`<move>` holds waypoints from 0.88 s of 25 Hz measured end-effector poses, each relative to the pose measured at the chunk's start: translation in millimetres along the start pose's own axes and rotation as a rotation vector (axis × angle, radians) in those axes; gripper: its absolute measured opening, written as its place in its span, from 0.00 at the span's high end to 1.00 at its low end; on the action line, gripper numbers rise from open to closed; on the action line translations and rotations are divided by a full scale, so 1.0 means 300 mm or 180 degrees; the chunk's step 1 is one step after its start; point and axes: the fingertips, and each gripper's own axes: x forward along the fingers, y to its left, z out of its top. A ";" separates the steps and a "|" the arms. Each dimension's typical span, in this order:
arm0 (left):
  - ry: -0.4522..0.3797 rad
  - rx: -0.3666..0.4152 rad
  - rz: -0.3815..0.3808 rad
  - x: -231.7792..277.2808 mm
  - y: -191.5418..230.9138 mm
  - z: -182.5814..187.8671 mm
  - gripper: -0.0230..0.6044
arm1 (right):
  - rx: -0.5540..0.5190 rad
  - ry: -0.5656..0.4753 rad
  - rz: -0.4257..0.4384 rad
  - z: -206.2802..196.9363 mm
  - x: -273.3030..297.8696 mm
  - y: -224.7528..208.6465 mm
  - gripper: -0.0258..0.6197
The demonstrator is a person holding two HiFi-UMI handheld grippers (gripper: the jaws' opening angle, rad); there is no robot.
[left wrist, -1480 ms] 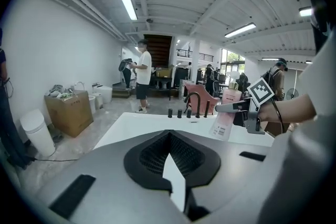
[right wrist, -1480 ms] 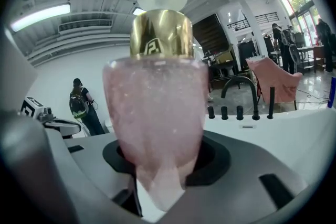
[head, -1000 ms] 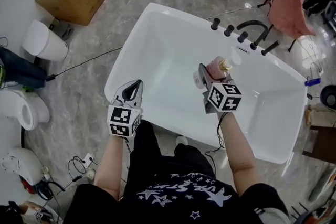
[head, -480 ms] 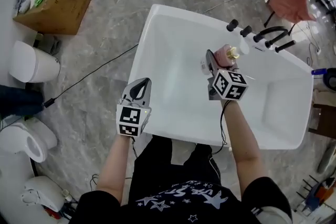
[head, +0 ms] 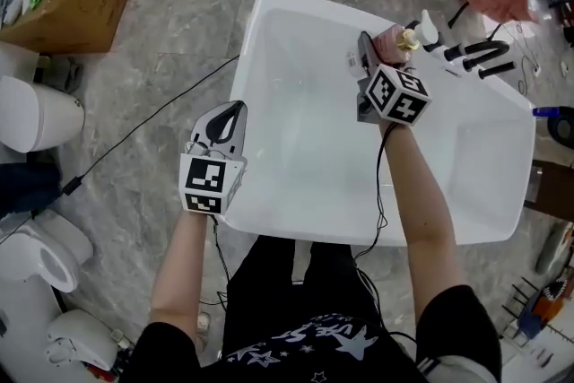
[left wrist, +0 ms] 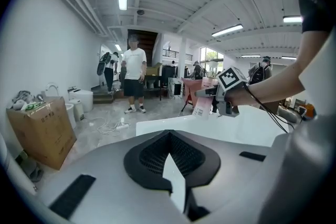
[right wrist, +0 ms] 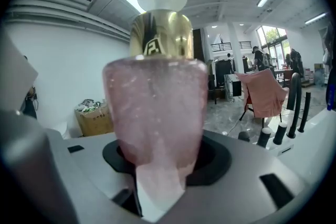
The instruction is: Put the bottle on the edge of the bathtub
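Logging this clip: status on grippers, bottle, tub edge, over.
Right gripper shut on bottle, over tub near far rim. Left gripper shut, empty, at tub's left rim. Taps stand on far rim; nothing else in the way.

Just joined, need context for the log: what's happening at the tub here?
A person holds two grippers over a white bathtub. The right gripper is clamped on a pink bottle, upright in the air near the far rim and the black faucet fittings; it isn't set down yet. The left gripper is shut and empty by the tub's left edge.
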 end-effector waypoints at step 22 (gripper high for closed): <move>-0.0059 -0.0270 0.0330 0.365 0.059 -0.071 0.94 | -0.0033 -0.0095 -0.0083 -0.029 0.529 -0.257 0.61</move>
